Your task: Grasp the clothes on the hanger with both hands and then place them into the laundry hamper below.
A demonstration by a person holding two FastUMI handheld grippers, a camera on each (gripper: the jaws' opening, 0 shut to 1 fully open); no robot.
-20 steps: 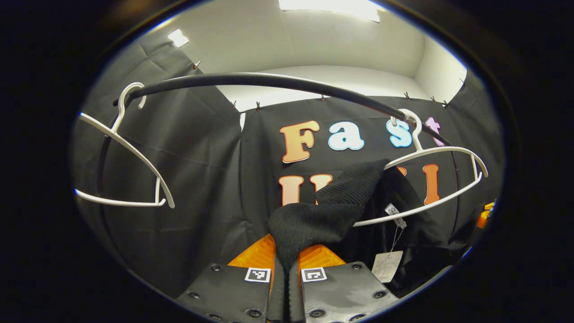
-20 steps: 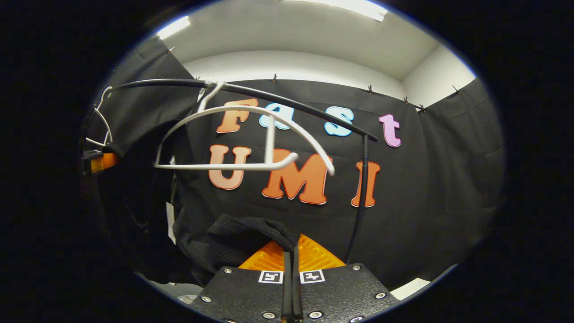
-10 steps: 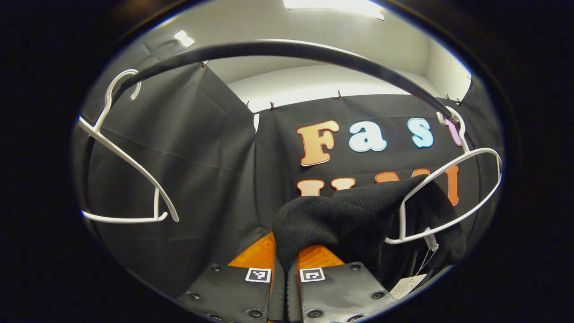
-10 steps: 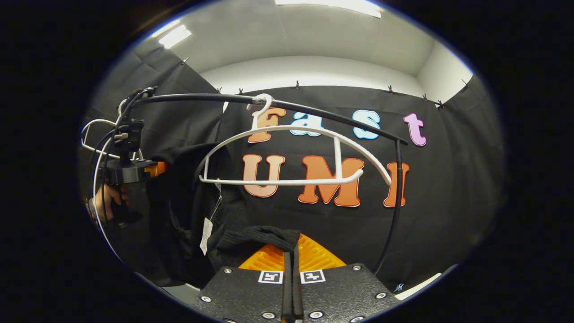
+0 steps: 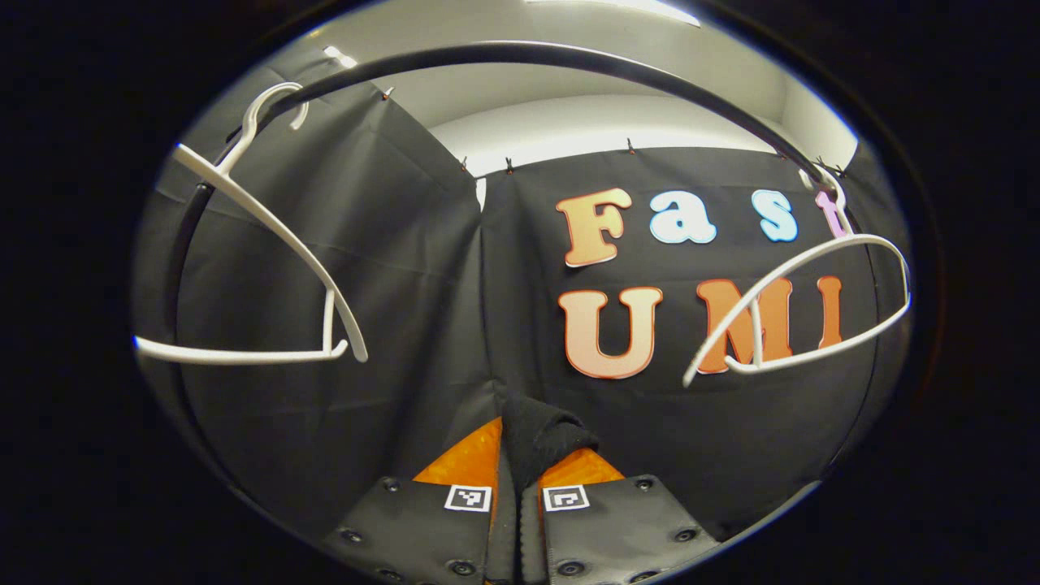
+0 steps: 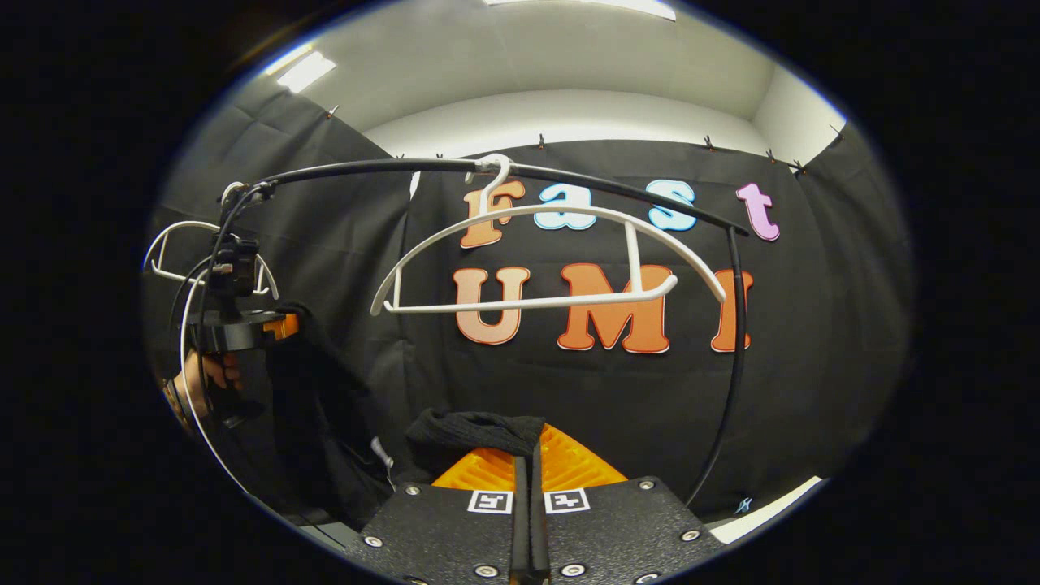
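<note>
left gripper [image 5: 520, 479] jaws clamped on black garment [image 5: 540, 435] | right gripper [image 6: 528, 487] jaws clamped on garment | white hanger [image 6: 552, 260] bare at 12 o'clock

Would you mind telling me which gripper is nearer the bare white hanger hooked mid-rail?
Right. The right gripper sits just below the hanger; the left gripper is off toward the rail's end.

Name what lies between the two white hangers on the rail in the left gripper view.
In the left gripper view, nothing hangs between the left hanger and the right hanger: that stretch of rail is bare, with booth wall behind.
</note>
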